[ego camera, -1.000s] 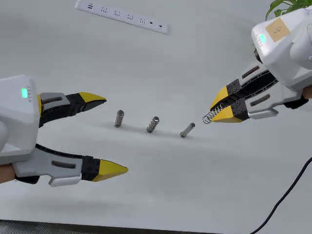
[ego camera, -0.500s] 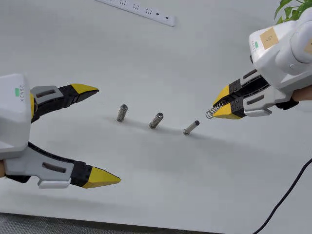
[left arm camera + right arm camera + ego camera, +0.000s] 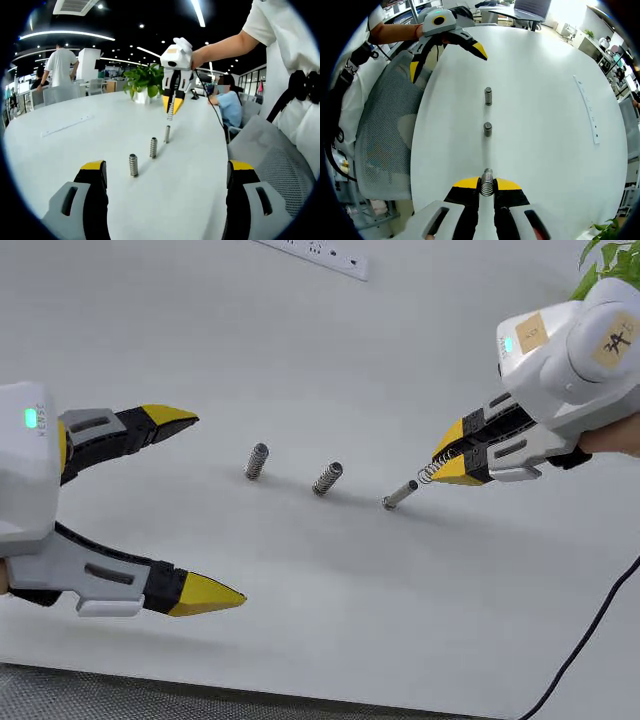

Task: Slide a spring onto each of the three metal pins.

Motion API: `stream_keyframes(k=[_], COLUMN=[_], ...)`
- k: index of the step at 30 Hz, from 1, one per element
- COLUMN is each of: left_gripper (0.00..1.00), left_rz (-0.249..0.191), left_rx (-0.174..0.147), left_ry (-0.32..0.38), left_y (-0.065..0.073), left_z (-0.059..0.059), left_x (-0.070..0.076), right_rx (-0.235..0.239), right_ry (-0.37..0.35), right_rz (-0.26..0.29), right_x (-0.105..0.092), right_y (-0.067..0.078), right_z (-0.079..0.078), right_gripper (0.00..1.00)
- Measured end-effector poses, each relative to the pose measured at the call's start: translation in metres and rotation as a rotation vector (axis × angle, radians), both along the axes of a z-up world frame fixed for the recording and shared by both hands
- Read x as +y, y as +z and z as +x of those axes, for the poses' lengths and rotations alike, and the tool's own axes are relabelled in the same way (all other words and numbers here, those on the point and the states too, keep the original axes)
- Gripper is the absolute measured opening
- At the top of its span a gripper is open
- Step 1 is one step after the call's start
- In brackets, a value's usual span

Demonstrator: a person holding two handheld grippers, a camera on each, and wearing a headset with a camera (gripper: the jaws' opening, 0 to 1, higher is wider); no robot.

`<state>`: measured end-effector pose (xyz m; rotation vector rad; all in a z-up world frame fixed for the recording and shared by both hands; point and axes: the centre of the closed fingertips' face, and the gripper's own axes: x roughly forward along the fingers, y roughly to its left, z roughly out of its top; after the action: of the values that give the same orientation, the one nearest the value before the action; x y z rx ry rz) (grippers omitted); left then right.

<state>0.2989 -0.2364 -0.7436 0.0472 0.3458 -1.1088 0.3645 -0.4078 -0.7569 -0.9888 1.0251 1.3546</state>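
R gripper (image 3: 448, 468): jaws are clamped on the rear coils of a spring (image 3: 430, 472), and the free end is left sticking out past the yellow tips. The spring's long axis is carried along the jaw line, aimed down at the bare pin (image 3: 398, 496).

In the head view the free end is seen just at the pin's top. In the left gripper view the spring (image 3: 170, 114) hangs approx. vertical over the upright bare pin (image 3: 167, 134), w/ a slim gap between them. In the right gripper view the spring (image 3: 486, 181) is lined up w/ the row of pins, and the last pin is mostly hidden behind the coils.

Judged: the two axes are nearly matched, so the feed should be made straight down the pin. A sideways offset would catch the first coil on the pin's rim.

The middle pin (image 3: 328, 478) and end pin (image 3: 257, 461) are already sleeved w/ springs. All three stand on the white table (image 3: 300, 620).

L gripper (image 3: 212, 507): jaws are spread wide w/ nothing between them, well apart from the row. R is far nearer.
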Motion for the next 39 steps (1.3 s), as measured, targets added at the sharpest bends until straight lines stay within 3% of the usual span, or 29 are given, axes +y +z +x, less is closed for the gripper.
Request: stream_keyframes(k=[39], left_gripper=[0.98], left_rz=[-0.016], left_rx=[0.026], left_ry=[-0.005], left_y=[-0.002], left_z=[-0.004], left_x=[0.000], right_rx=[0.030], right_ry=[0.015], right_rz=[-0.028], right_x=[0.002], right_y=[-0.020], right_z=[-0.006], right_gripper=[0.06])
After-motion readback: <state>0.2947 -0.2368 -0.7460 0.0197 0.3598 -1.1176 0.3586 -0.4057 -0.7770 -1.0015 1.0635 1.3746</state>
